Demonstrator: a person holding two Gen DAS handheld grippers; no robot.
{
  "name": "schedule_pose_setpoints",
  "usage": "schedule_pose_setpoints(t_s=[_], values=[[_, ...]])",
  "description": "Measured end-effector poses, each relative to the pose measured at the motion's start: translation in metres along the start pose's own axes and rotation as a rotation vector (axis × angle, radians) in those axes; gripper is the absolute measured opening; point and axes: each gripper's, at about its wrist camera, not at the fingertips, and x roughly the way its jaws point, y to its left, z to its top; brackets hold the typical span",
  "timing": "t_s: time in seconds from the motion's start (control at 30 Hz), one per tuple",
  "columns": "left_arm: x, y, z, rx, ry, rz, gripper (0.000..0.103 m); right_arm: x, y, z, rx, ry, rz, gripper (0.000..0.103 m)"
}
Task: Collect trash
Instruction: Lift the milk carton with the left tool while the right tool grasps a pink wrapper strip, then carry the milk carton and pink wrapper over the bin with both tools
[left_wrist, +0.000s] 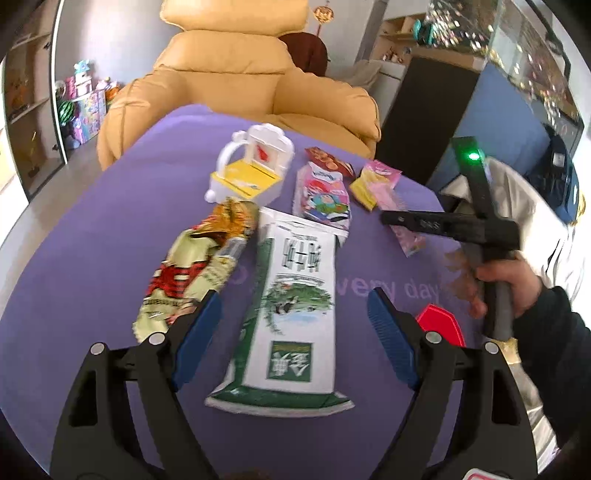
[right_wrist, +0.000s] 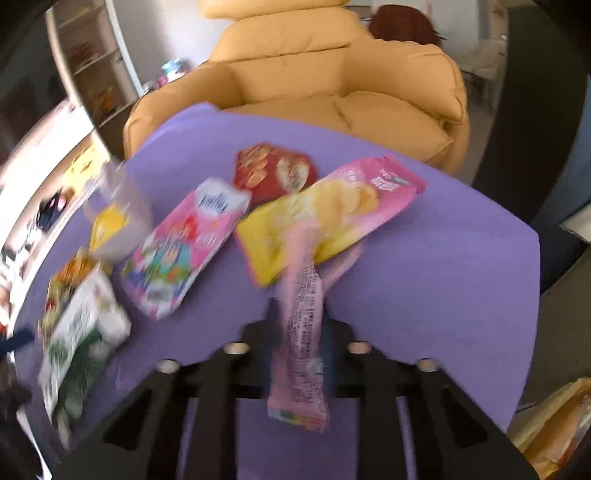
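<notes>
Purple cloth (left_wrist: 110, 229) over a table, tan armchair (left_wrist: 236, 81) behind, snack wrappers strewn across it
Left gripper (left_wrist: 295, 325) stands wide with nothing gripped, a green-and-white packet (left_wrist: 291, 310) lying between its blue pads (left_wrist: 199, 332) and a crumpled yellow wrapper (left_wrist: 192, 269) just outside its left finger; right gripper (right_wrist: 299, 332) is pinched narrow on a slim pink wrapper (right_wrist: 299, 332), beyond whose tip lie a pink-and-yellow chip bag (right_wrist: 332, 210), a red packet (right_wrist: 273, 173) and, further left, a pink cartoon packet (right_wrist: 184, 243)
</notes>
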Motion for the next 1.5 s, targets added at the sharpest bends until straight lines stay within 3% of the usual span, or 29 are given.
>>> schedule_pose_setpoints(t_s=[0.37,0.57,0.67,0.87,1.13,1.5], values=[[0.052,-0.018,0.017,0.054,0.092,0.121,0.076,-0.079,0.002,-0.056,-0.105,-0.063,0.016,0.011],[0.06,-0.014,0.025,0.008,0.124,0.153,0.054,-0.108,-0.001,-0.077,-0.115,-0.101,0.016,0.011],[0.061,-0.014,0.028,-0.009,0.138,0.145,0.053,-0.116,-0.005,-0.086,-0.104,-0.115,0.018,0.011],[0.029,-0.038,0.037,0.016,0.058,0.116,0.052,-0.147,-0.016,-0.1,-0.06,-0.176,0.029,0.011],[-0.019,-0.1,0.055,0.122,-0.064,0.085,0.051,-0.197,-0.033,-0.106,-0.035,-0.27,0.008,0.011],[-0.051,-0.197,0.063,0.224,-0.136,-0.03,0.051,-0.252,-0.074,-0.126,0.009,-0.357,-0.07,0.011]])
